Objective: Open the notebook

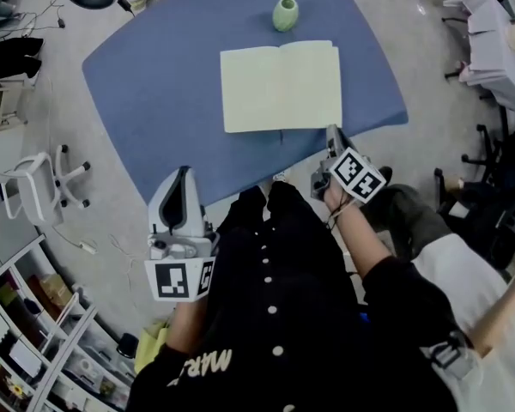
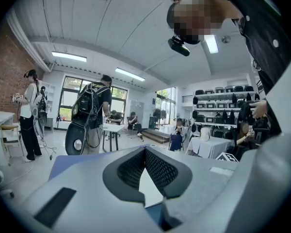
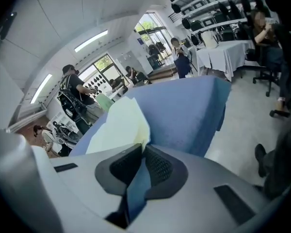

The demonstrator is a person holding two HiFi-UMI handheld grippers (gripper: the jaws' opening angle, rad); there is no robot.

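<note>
Looks done with notebook spread flat on worktop, upper centre. Shows left claw and right claw closed, empty, below it.

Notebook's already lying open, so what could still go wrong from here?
The right gripper hovers right by the near right corner of the notebook. A careless swing might snag a page or drag the book toward the edge of the table. The small green vase stands just beyond the notebook's far edge, so a shove that way could tip it.
</note>
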